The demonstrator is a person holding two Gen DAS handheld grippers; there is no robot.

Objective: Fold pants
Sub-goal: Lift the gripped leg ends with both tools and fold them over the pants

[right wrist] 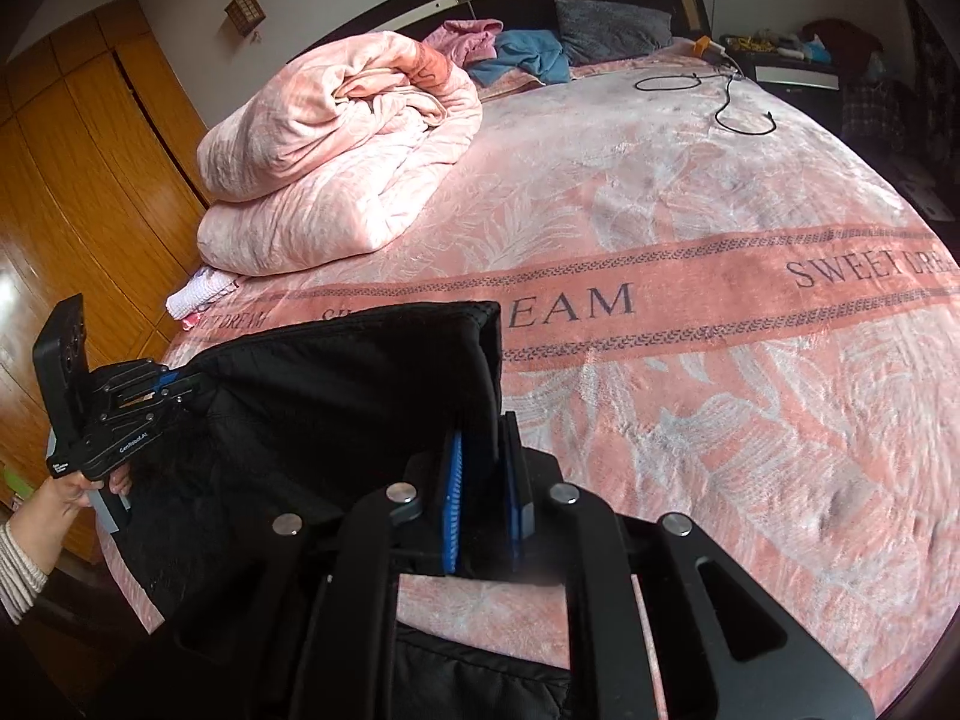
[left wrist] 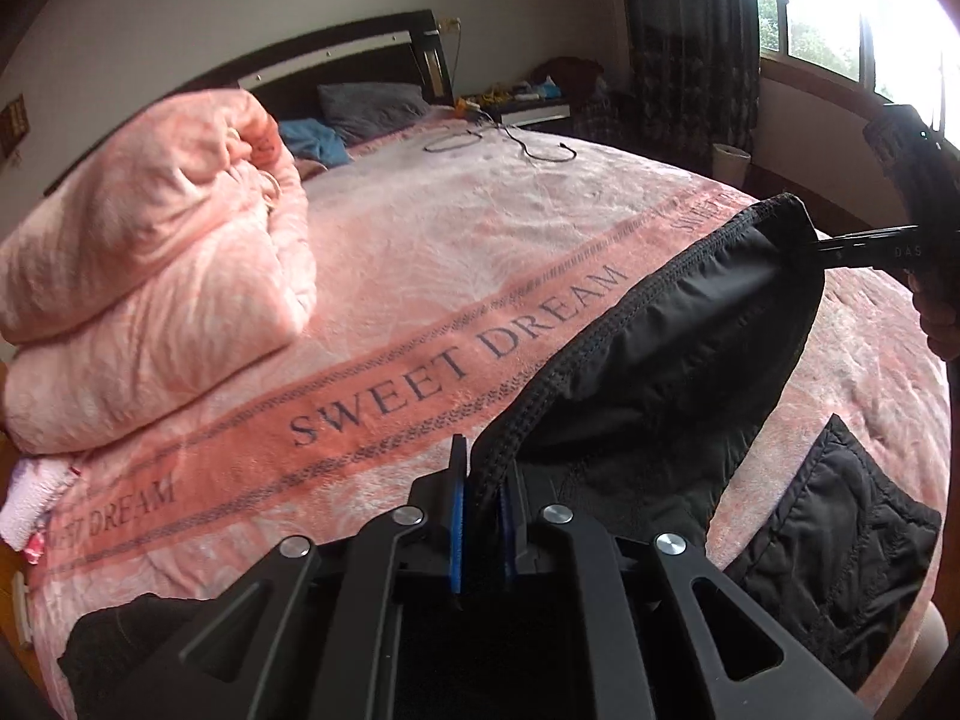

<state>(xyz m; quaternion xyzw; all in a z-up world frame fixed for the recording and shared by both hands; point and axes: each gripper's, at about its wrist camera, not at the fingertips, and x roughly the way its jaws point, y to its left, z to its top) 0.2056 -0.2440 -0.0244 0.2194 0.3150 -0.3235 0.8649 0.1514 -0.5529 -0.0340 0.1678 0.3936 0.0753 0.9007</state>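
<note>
Black linkage arms fill the bottom of each wrist view, leading to blue-padded fingers. At the left gripper (left wrist: 482,516) the jaws are pressed nearly together, pinching the ribbed waistband of the black pants (left wrist: 678,360) at one end. At the right gripper (right wrist: 483,504) the jaws are likewise almost closed, clamped on the other end of the waistband. Between the two, the waistband hangs stretched and lifted above the bed (right wrist: 690,192), while the rest of the quilted black fabric drapes down onto the pink bedspread (left wrist: 420,228) printed with "SWEET DREAM". A person's hand (right wrist: 78,489) in a ribbed pale sleeve holds the left gripper's handle, seen from the right wrist view.

Farther up the bed, to the left, lies a bulky folded pink quilt (left wrist: 150,252), well apart from the pants. Near the dark headboard (left wrist: 312,54) sit a grey pillow (left wrist: 372,105) and a crumpled blue cloth (left wrist: 315,141). A thin black cable (right wrist: 726,90) loops across the bedspread near the far corner. A wooden wardrobe (right wrist: 78,138) stands beside the bed, and a bright window (left wrist: 852,6) with dark curtains is on the other side.
</note>
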